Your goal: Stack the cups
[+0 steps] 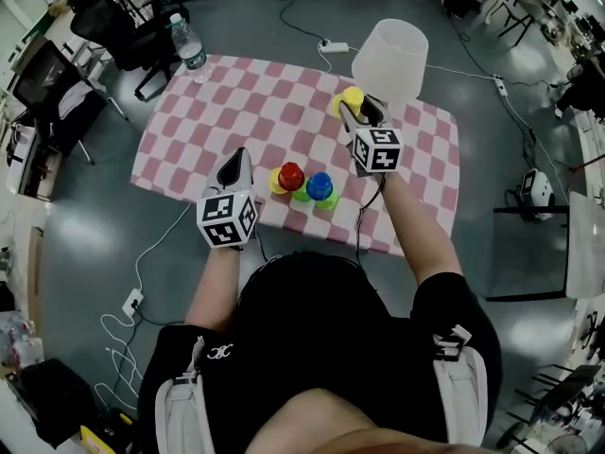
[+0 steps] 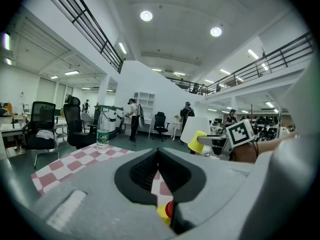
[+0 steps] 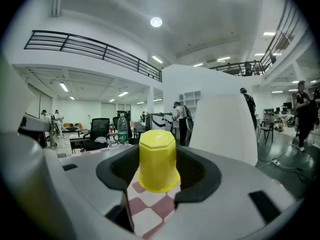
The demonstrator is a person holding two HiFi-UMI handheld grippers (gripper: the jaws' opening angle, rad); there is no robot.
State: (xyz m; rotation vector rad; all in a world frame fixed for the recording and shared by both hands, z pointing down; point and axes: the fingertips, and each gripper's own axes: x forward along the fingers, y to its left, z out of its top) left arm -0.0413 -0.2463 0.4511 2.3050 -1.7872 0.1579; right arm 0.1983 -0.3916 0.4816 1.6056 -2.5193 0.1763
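Note:
My right gripper (image 1: 354,105) is shut on an upside-down yellow cup (image 1: 353,96), held in the air over the far right part of the checkered table (image 1: 217,93). In the right gripper view the yellow cup (image 3: 158,161) sits between the jaws of that gripper (image 3: 159,156). Near the front edge stand a red cup (image 1: 291,174) on a yellow one and a blue cup (image 1: 319,185) on a green one. My left gripper (image 1: 240,157) hovers just left of them, shut and empty. The left gripper's (image 2: 158,151) jaws meet at the tips, with the red cup (image 2: 170,209) showing below.
A tall white lampshade-like container (image 1: 389,57) stands at the table's far edge behind the right gripper. A water bottle (image 1: 189,45) is on the far left corner. Office chairs (image 1: 123,22) and floor cables (image 1: 142,272) surround the table.

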